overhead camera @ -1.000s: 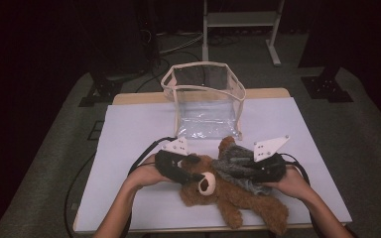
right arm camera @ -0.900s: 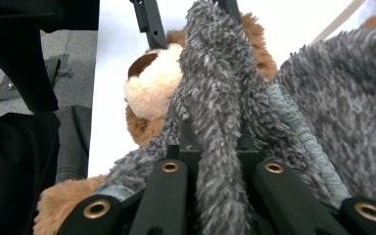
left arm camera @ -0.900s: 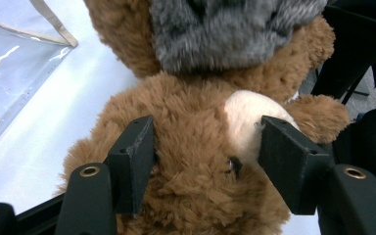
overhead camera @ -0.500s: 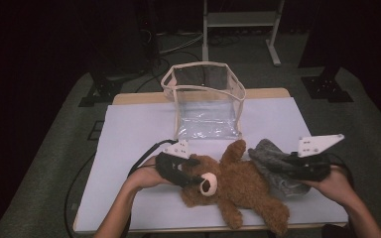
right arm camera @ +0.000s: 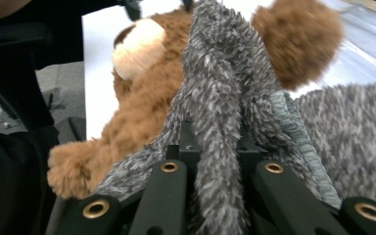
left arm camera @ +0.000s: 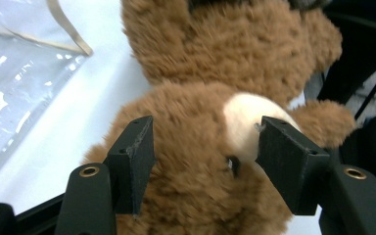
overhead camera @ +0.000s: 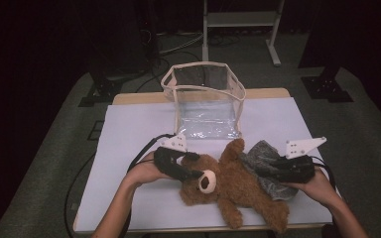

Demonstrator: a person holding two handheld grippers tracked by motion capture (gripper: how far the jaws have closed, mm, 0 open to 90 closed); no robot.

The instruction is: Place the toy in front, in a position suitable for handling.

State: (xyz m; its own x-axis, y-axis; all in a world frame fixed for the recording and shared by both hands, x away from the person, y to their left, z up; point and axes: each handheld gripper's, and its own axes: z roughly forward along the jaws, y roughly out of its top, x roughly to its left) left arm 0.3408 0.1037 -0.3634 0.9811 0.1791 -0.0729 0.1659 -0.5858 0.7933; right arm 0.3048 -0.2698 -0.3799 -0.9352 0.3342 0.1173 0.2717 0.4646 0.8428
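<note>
Bear [overhead camera: 233, 181] lies on its back on the white table [overhead camera: 129, 129], near my edge, head toward my left. My left gripper [left arm camera: 203, 152] has its jaws spread around the bear's head, one at each side, touching the fur. My right gripper [right arm camera: 220, 147] is clamped tight on a fold of grey cloth [right arm camera: 225, 83], which lies partly under the bear's body. Beyond the bear stands a clear bag [overhead camera: 203, 94].
</note>
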